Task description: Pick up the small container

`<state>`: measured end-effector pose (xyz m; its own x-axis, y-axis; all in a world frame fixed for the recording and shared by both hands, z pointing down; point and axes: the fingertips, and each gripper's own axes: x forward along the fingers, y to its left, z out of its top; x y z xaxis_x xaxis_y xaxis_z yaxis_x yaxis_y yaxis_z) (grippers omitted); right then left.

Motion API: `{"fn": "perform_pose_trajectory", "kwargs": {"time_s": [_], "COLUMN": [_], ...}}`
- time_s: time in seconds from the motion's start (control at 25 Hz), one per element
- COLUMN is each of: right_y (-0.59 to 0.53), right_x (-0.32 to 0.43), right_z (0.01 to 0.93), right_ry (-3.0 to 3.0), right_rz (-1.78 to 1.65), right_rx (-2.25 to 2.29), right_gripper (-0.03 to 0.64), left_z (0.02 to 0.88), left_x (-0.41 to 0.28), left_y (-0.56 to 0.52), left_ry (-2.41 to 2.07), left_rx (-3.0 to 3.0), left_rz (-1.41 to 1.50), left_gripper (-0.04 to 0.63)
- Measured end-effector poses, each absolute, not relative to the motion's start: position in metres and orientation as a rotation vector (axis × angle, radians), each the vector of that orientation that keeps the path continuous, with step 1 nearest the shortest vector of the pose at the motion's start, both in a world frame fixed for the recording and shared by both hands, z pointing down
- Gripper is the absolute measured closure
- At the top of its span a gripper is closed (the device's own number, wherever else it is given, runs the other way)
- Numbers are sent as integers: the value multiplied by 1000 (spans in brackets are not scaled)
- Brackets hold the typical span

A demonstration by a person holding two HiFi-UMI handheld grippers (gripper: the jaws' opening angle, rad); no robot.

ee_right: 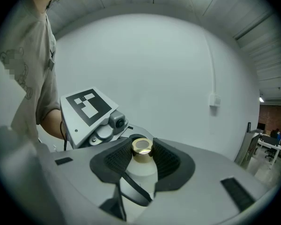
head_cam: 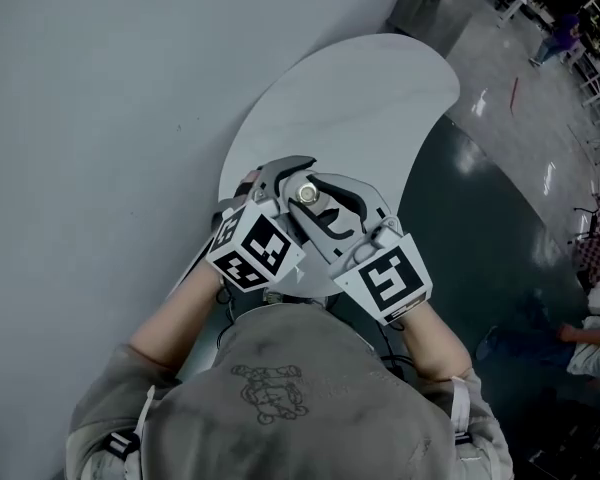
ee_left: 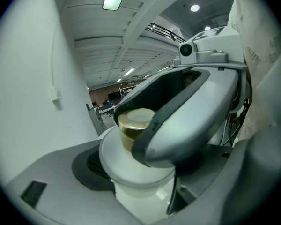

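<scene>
Nearest to the person, the two hands meet in front of the chest. The left gripper (ee_left: 138,187) comes from 7 o'clock and the right gripper (ee_right: 141,157) from 5 o'clock. Between them is the small container (ee_left: 136,175), which seems held in the air. The left pads press its white body from two sides, and the right pads pinch the gold cap (ee_right: 142,146).

Farther, toward 1 o'clock, lies the white table (head_cam: 380,98), and at 3 o'clock the dark floor (head_cam: 480,238). The danger is two grips on one small thing. If the hands pull apart or twist differently, the cap may loosen, or the smooth body may slip and fall.
</scene>
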<state>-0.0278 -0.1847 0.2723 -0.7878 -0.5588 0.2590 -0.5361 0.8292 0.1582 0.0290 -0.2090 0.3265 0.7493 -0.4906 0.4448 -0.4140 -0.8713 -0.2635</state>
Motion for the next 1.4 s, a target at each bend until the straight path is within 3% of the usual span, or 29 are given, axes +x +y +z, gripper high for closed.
{"fn": "perform_pose_trajectory", "kwargs": {"time_s": [1.4], "right_y": [-111], "right_x": [-5], "right_z": [329], "right_ry": [-2685], "right_rz": [119], "right_rx": [751], "right_gripper": [474], "left_z": [386], "left_x": [53], "left_y": [-127], "left_ry": [716], "left_rx": [-2946], "left_rz": [-857], "left_gripper": [250]}}
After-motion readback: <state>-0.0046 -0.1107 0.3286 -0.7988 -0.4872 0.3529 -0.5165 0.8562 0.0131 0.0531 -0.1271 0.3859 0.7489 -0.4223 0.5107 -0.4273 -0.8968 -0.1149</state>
